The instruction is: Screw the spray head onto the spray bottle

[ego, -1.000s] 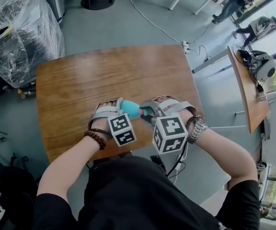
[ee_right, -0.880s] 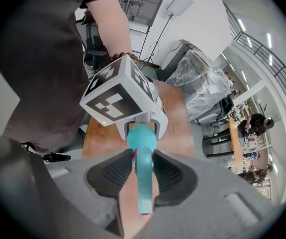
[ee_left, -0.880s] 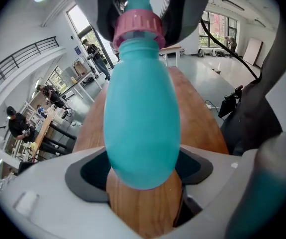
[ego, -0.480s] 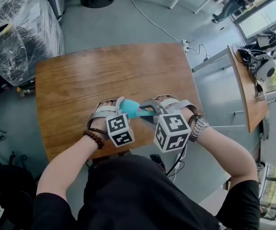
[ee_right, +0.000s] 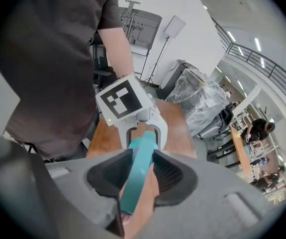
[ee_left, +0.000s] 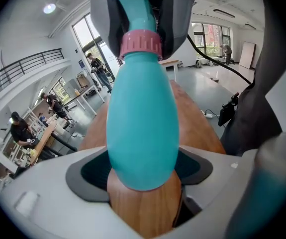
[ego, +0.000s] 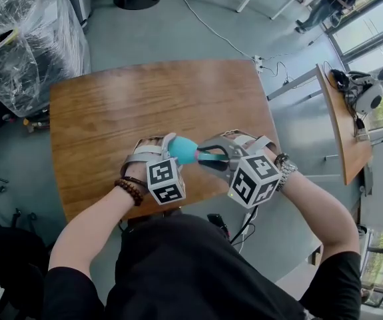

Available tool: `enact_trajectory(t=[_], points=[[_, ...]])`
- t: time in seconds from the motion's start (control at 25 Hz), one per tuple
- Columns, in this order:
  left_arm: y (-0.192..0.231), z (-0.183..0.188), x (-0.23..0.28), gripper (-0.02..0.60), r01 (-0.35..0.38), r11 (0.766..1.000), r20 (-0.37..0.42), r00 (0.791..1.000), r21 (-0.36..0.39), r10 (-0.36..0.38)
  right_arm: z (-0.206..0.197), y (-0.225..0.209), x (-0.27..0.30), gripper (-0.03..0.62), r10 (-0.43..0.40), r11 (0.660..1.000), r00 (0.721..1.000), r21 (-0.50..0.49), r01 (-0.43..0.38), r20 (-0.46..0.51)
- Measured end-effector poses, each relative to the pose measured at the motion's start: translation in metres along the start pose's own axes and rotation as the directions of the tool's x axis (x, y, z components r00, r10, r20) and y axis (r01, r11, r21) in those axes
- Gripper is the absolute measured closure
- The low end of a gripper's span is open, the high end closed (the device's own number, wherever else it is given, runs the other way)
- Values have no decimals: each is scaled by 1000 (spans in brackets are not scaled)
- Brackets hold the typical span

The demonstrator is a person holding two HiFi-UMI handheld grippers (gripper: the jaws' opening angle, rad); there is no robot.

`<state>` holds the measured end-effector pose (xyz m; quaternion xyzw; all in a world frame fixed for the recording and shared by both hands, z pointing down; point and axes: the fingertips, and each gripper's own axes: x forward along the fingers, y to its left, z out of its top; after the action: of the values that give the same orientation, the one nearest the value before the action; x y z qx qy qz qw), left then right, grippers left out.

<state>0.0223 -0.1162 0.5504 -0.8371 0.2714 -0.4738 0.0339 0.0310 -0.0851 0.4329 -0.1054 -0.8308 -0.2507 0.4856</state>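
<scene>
- On the left, grips the spray bottle (ee_left: 142, 128) round its fat lower body with the left gripper (ego: 171, 153), jaws spread wide and pressed to both flanks.
- Carries the bottle over the table (ego: 124, 105), near its front edge, with the long axis running from the left gripper's jaws toward the right gripper, neck leading.
- In the middle, joins neck and head at the pink collar (ee_left: 141, 44); cannot tell how far the thread has taken.
- On the right, pinches the flat spray head (ee_right: 139, 173) edge-on with the right gripper (ego: 212, 157), jaws closed partway onto it, facing the left gripper.
- Sets head and bottle on one shared line; by judgement, calls for rolling the right gripper about that line while bracing the bottle, and risks cross-threading with any tilt.
</scene>
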Motion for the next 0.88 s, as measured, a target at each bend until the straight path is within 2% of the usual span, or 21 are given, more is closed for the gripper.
enact_trajectory(t=[0.2,0.36,0.48,0.6,0.68,0.72,0.76,0.8,0.84,0.88], points=[[1,-1,-1,171,-18,1000,-29,999,16,18,-3,2,2,473,-12,1000,999,-13,11,-44],[2,-4,0,175,-51,998,-58,997,36,53,-10,5,7,473,-1,999,996,41,4,-84],[5,-6,2,178,-79,996,-77,994,38,82,-17,3,11,473,5,985,995,173,12,-97],[10,-8,2,179,-112,992,-92,989,52,116,-22,0,14,474,21,927,997,375,9,-77],[13,-9,2,181,-134,989,-101,985,62,140,-26,-4,16,474,26,844,998,536,11,-63],[15,-9,3,181,-145,987,-105,983,67,152,-29,-7,16,474,27,781,998,625,12,-53],[16,-10,3,182,-156,985,-109,981,73,163,-33,-9,17,474,29,697,999,717,9,-41],[17,-10,4,183,-166,983,-113,978,81,174,-37,-10,18,474,32,591,999,806,-2,-22],[17,-10,5,183,-176,980,-117,976,90,185,-41,-10,19,474,35,461,999,887,-23,7],[18,-10,5,183,-185,978,-120,973,99,197,-45,-10,19,474,35,309,998,950,-55,47]])
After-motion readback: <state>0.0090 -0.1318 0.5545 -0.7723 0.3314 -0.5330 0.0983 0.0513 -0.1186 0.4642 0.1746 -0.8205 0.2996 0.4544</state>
